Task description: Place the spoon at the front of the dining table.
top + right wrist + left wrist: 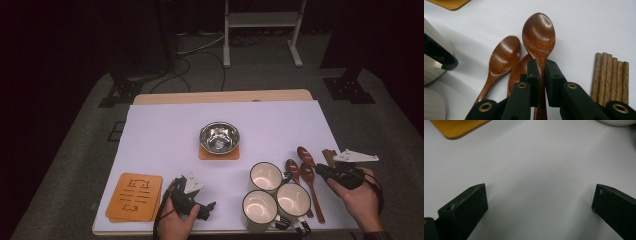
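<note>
In the high view, nearest the camera, the person's left hand (175,220) rests the left tool (206,209) on the white table (165,130), left of the three cream mugs (270,195). To the mugs' right the right tool (322,171) meets the handle of a dark brown wooden spoon (306,156), the farthest of three lying together. A steel bowl (219,137) on an orange mat sits well beyond the mugs.

In the left gripper view, the left tool (539,202) stands wide over bare table, holding nothing.

In the right gripper view, the right tool (543,72) is pinched narrow on the spoon's (539,35) neck just below its bowl. Two more spoons (505,56) touch it on the mugs' side, and brown wooden chopsticks (610,75) lie on the other side. To lift well, I judge the grip should stay firm and rise straight, so the neighbouring spoons aren't dragged along.
</note>
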{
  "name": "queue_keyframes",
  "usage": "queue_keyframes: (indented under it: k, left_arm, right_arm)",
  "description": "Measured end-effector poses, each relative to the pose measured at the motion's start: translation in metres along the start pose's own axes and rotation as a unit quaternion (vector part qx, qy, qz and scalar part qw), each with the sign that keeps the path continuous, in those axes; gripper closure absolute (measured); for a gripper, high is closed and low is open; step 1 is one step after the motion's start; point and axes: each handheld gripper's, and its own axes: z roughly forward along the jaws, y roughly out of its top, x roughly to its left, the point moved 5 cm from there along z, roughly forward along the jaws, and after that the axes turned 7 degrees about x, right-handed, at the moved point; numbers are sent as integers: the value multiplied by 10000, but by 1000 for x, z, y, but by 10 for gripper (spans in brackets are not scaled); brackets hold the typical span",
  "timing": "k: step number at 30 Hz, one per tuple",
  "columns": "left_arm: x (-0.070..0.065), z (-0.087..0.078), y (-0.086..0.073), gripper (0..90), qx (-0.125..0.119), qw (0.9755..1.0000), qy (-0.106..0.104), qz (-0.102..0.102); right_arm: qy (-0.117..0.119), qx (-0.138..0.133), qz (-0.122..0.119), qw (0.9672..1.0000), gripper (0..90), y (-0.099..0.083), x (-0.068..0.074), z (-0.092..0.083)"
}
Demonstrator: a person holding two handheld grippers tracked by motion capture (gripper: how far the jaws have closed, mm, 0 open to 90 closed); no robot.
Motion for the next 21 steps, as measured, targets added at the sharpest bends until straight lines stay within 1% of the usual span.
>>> queue_keyframes:
  k: [21]
  left_arm:
    - [0,0,0,0,-2,10000,4,2]
  right_arm:
    - [51,-10,-120,9999,817,8,6,5]
